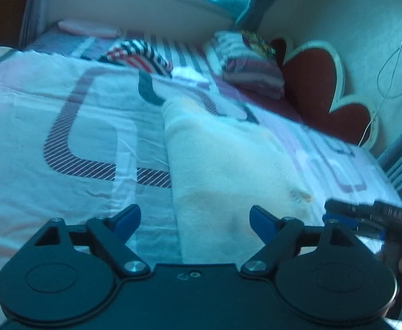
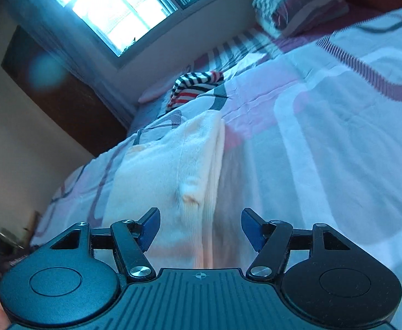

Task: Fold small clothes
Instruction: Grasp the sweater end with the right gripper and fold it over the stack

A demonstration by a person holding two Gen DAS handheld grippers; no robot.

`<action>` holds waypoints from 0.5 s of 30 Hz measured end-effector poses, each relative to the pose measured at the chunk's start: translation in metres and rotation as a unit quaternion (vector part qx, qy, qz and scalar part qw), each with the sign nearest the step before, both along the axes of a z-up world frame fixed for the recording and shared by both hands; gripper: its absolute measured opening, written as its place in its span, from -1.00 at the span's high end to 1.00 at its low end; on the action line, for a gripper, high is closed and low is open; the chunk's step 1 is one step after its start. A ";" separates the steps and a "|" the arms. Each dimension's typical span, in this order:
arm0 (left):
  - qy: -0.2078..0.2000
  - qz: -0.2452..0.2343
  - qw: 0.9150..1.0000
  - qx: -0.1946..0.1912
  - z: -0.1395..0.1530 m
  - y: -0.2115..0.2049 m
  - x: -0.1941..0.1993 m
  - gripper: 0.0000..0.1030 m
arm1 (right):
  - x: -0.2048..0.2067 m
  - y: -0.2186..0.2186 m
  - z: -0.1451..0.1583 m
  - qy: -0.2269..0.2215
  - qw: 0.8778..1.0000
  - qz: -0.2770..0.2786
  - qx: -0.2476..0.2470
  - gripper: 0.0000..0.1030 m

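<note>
A cream fleece garment (image 1: 228, 162) lies flat on the bed, folded lengthwise; it also shows in the right wrist view (image 2: 168, 170). My left gripper (image 1: 195, 220) is open and empty, just above the garment's near left edge. My right gripper (image 2: 201, 228) is open and empty, over the garment's near right edge, where stacked layers show. The right gripper also shows at the right edge of the left wrist view (image 1: 366, 214). A striped red, white and dark garment (image 1: 140, 55) lies crumpled farther up the bed (image 2: 195, 85).
The bed has a white and pink patterned quilt (image 1: 63, 126). A striped pillow (image 1: 250, 66) and a red heart-shaped headboard (image 1: 313, 82) are at the head end. A window (image 2: 110, 8) and a dark wooden cabinet (image 2: 63, 93) stand beyond the far side.
</note>
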State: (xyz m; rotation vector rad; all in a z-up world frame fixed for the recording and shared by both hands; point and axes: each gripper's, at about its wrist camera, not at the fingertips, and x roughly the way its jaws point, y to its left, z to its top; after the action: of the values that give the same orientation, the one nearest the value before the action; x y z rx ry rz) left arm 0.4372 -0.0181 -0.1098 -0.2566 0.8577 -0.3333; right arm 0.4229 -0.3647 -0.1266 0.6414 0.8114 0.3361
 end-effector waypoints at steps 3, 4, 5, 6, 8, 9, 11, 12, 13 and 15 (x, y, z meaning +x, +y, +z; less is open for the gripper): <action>0.027 -0.005 0.999 -0.018 -0.014 0.000 0.014 -0.46 | 0.020 -0.004 -0.014 0.015 1.000 0.009 0.026 -0.27; 0.037 -0.004 0.999 -0.028 -0.019 0.002 0.018 -0.41 | 0.024 -0.004 -0.018 0.019 0.999 0.014 0.034 -0.27; 0.046 -0.004 0.998 -0.038 -0.023 0.003 0.021 -0.39 | 0.029 -0.004 -0.023 0.024 0.999 0.019 0.043 -0.27; 0.055 -0.005 0.997 -0.048 -0.027 0.003 0.025 -0.38 | 0.032 -0.004 -0.027 0.025 0.998 0.022 0.049 -0.27; 0.060 -0.006 0.996 -0.062 -0.031 0.003 0.031 -0.38 | 0.036 -0.003 -0.028 0.020 0.998 0.027 0.054 -0.27; 0.061 -0.005 0.996 -0.068 -0.032 0.003 0.036 -0.38 | 0.038 -0.002 -0.028 0.020 0.998 0.029 0.054 -0.26; 0.066 -0.001 0.995 -0.079 -0.034 0.001 0.045 -0.38 | 0.042 0.001 -0.028 0.022 0.997 0.039 0.062 -0.13; 0.068 0.002 0.995 -0.080 -0.035 -0.002 0.050 -0.38 | 0.044 0.004 -0.029 0.025 0.997 0.044 0.060 -0.07; 0.069 0.002 0.995 -0.078 -0.035 -0.006 0.055 -0.37 | 0.046 0.007 -0.029 0.023 0.997 0.048 0.053 -0.03; 0.071 -0.001 0.995 -0.071 -0.035 -0.015 0.063 -0.32 | 0.048 0.017 -0.025 0.020 0.998 0.054 0.023 0.02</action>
State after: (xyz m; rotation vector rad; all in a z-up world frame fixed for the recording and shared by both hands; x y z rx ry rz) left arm 0.5001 -0.0332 -0.1445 -0.4155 0.9758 -0.3809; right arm 0.4713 -0.3475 -0.1517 0.6496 0.8801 0.4421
